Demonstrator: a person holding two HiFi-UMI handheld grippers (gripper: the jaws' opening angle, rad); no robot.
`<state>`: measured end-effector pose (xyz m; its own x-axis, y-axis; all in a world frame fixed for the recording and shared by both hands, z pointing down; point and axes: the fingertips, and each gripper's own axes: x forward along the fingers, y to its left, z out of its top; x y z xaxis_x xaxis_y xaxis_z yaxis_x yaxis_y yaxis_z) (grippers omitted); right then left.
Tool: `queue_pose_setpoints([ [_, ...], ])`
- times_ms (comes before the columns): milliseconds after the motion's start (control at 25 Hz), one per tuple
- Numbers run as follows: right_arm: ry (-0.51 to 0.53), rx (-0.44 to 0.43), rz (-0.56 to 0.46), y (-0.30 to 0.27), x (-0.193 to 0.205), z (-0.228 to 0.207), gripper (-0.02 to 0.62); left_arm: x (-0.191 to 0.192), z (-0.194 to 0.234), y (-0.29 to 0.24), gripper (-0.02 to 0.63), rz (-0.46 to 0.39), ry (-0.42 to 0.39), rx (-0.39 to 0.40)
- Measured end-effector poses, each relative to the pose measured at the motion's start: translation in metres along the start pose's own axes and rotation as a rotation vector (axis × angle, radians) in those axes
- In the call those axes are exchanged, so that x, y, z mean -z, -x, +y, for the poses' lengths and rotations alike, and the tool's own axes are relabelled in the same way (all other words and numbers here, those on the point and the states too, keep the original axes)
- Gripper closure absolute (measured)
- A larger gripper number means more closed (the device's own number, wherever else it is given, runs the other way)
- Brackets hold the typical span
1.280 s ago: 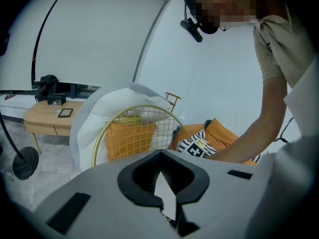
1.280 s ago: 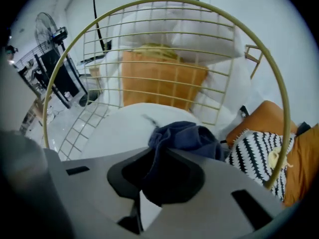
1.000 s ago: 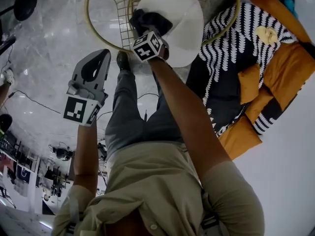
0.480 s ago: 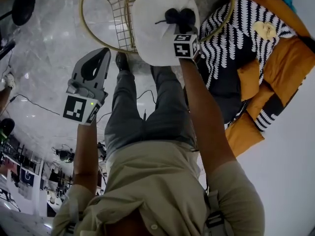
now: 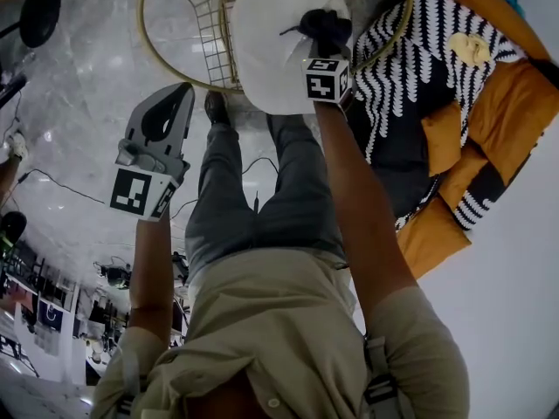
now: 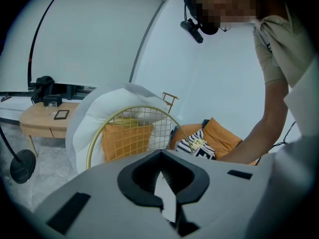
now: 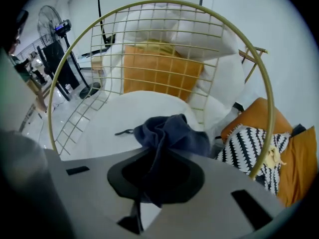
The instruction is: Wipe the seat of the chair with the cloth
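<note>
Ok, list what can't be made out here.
- Whether the cloth presses the seat: right gripper view, the right gripper covers its underside.
- Chair legs: head view, seat and top edge hide them.
- Things on the desk: left gripper view, too small.

Two tongs are here: left tongs (image 5: 173, 101) and right tongs (image 5: 325, 35). One cloth (image 7: 168, 132) sits in the right tongs. One wire chair (image 5: 205, 33) stands ahead of both, with one white seat (image 5: 266, 51). One striped pillow (image 5: 410, 68) lies right of the right tongs, and one fan (image 7: 50, 24) stands to their left.
</note>
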<state>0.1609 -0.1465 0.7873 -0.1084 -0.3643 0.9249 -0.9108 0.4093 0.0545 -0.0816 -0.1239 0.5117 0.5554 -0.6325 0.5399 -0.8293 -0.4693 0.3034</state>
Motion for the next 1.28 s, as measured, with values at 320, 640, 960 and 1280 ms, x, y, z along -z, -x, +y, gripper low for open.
queue_pose_setpoints([
  [320,0.225,-0.378,0.053,-0.003,0.000,0.193,0.545,0.011,0.004,0.009,0.591,0.009,0.021,-0.020],
  [640,0.288,-0.397,0.058,0.002,0.014,0.195,0.545,0.011,0.004,0.010,0.591,0.007,0.018,-0.020],
  [960,0.080,-0.055,0.068,0.017,0.038,-0.006,0.544,0.002,-0.002,0.004,0.591,-0.007,0.005,-0.001],
  [1280,0.021,0.005,0.066,0.027,0.044,-0.030,0.545,-0.001,-0.005,0.005,0.591,-0.008,-0.002,0.002],
])
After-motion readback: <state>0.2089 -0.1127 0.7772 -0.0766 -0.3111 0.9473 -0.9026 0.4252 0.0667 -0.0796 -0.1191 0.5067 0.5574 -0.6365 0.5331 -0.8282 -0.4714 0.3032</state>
